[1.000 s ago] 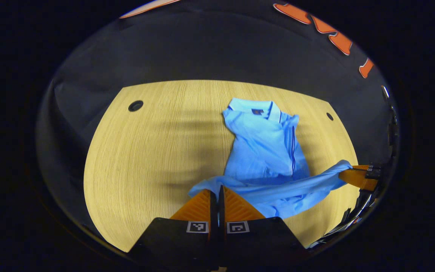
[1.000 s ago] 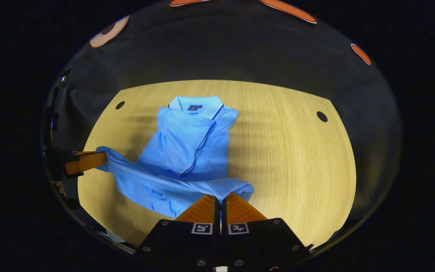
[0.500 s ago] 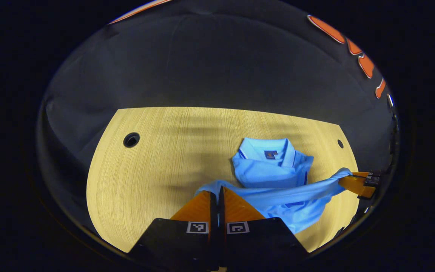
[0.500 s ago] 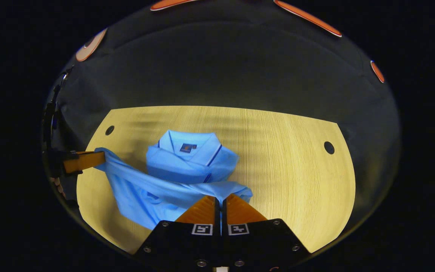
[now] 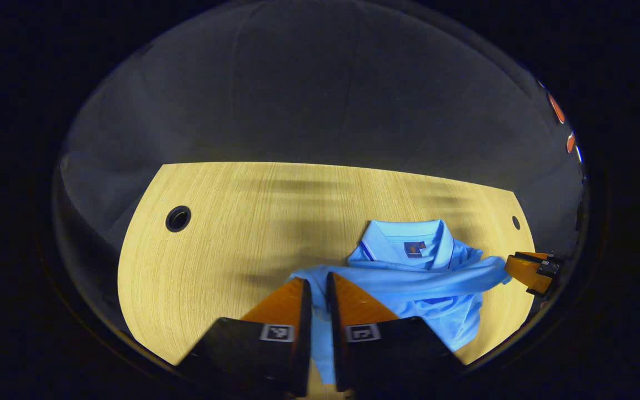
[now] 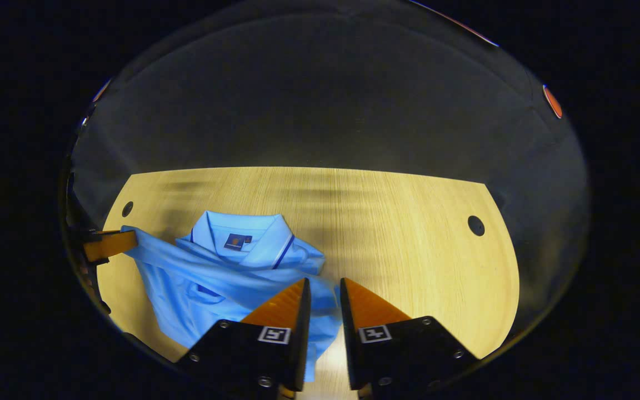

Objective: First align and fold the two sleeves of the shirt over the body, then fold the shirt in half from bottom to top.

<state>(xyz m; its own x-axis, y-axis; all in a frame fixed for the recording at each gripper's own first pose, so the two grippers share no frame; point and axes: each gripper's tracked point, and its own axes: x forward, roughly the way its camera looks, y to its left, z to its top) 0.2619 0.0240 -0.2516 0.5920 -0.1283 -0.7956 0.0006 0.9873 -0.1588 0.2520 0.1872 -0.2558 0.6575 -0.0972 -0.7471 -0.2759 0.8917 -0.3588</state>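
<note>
A: What is the largest thing here?

B: The wooden counter (image 5: 220, 233), pale and grained, with a round cable hole (image 5: 178, 218) near its far left corner in the left gripper view and another (image 6: 475, 225) far right in the right gripper view.

A: And the shirt?

B: A light blue polo shirt (image 5: 420, 289) lies on the counter, right of centre in the left gripper view and left of centre in the right gripper view (image 6: 225, 278). Its collar (image 5: 409, 239) is at the far end, with a small dark label inside. The hem edge is doubled up toward the collar, stretched as a band across the body.

A: The left gripper?

B: The left gripper (image 5: 318, 289) has its jaws slightly parted, with blue cloth lying in the gap between them; the fingers are apart and not pressing it. In the right gripper view it shows at the left edge (image 6: 110, 244), touching the corner of the band.

A: The right gripper?

B: The right gripper (image 6: 324, 291) is likewise parted, with cloth between the fingers and a visible gap. In the left gripper view it appears at the right edge (image 5: 528, 269), at the other end of the band.
</note>
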